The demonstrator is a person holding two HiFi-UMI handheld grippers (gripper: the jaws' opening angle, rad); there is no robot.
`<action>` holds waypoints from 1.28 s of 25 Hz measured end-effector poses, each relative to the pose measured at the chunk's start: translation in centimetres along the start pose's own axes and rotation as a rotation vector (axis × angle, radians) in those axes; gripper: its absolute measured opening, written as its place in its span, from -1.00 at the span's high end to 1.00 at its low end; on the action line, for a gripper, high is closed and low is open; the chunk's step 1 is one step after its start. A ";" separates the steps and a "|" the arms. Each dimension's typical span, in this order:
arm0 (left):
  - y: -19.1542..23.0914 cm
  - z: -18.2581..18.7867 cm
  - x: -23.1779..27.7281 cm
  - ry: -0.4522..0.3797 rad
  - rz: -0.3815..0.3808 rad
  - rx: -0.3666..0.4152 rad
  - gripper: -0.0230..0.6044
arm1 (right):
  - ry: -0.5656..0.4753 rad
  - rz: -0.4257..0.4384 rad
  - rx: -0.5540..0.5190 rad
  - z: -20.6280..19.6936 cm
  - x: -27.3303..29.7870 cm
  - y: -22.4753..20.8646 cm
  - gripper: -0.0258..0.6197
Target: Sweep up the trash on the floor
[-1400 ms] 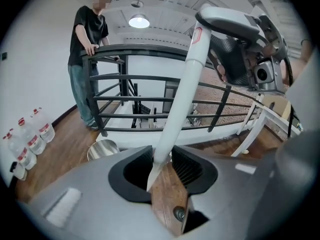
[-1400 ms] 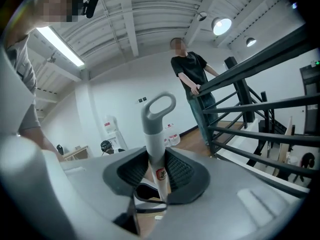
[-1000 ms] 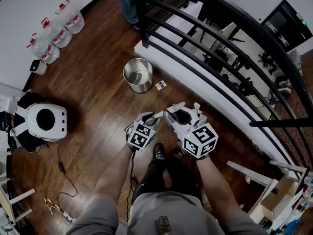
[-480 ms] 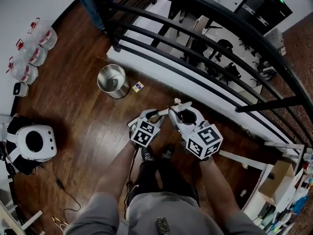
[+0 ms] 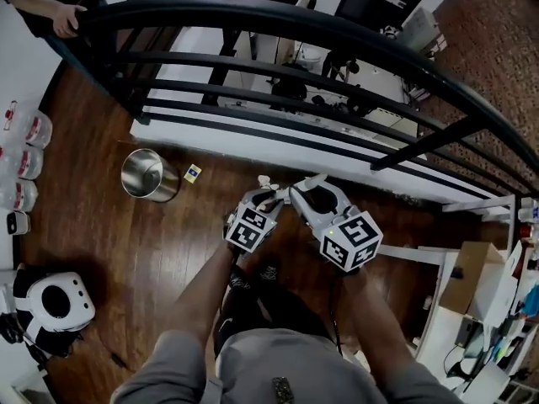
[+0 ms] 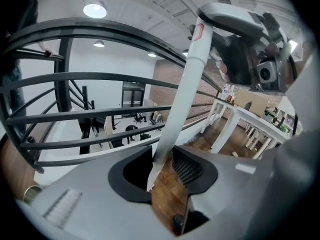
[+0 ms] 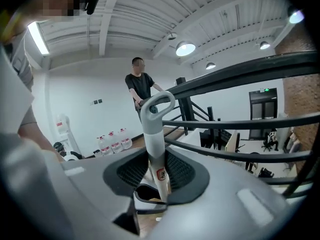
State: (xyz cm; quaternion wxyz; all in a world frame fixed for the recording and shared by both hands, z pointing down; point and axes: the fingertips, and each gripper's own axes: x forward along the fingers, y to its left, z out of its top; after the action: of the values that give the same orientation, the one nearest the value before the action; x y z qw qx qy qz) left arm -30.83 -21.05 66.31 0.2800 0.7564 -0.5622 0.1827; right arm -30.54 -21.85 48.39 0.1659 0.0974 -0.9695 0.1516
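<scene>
We are moving along the railing [image 5: 253,11] — the bin [image 5: 150,175] and the scrap of trash [image 5: 193,172] beside it are lying farther left than a second ago. Our left gripper [image 5: 266,190] is still clamping a white pole [image 6: 182,94], our right gripper [image 5: 305,190] a loop-topped handle [image 7: 152,129].

No print is legible; the red sticker [image 7: 161,174] on the white handle [image 7: 152,134] is too small.

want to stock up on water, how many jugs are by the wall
3, in a row along the white wall: far jug, middle jug, near jug. The head view's edge crops them, so more may be hidden.
</scene>
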 end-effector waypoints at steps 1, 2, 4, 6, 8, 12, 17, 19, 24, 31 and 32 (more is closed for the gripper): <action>-0.5 0.7 0.7 0.003 -0.010 0.013 0.53 | -0.008 -0.008 0.004 0.3 -0.6 -0.9 0.61; -0.8 1.4 1.2 0.006 -0.017 0.024 0.53 | -0.016 -0.011 0.008 0.7 -1.0 -1.6 0.61; -1.3 2.5 1.5 0.013 -0.023 0.045 0.54 | -0.036 -0.012 0.019 1.6 -1.6 -2.5 0.61; -1.1 3.7 1.3 0.014 -0.024 0.063 0.54 | -0.059 -0.008 0.024 2.8 -1.7 -2.9 0.61; -0.2 4.4 0.8 0.016 -0.013 0.076 0.55 | -0.080 0.004 0.026 3.8 -1.0 -2.9 0.61; 3.1 5.1 -1.0 0.014 0.022 0.090 0.55 | -0.108 0.029 0.025 5.4 1.5 -1.6 0.61; 9.5 5.2 -3.5 0.015 0.040 0.115 0.54 | -0.131 0.018 0.045 6.9 6.7 0.3 0.61; 12.2 5.1 -4.4 0.016 0.037 0.124 0.53 | -0.141 0.000 0.059 7.3 9.0 1.0 0.61; 18.6 4.7 -6.1 0.026 -0.003 0.163 0.52 | -0.163 -0.062 0.087 8.4 15.1 2.8 0.61; 24.3 3.9 -6.2 0.044 -0.067 0.225 0.52 | -0.163 -0.120 0.091 8.3 20.9 3.8 0.61; 24.7 3.7 -6.0 0.049 -0.072 0.232 0.53 | -0.160 -0.124 0.091 8.2 21.4 3.8 0.61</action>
State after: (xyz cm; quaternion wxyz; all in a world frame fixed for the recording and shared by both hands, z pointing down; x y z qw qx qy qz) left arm -56.33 -24.11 65.29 0.2107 0.7988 -0.5025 0.2547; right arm -53.62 -23.92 47.56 0.0923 0.1764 -0.9639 0.1766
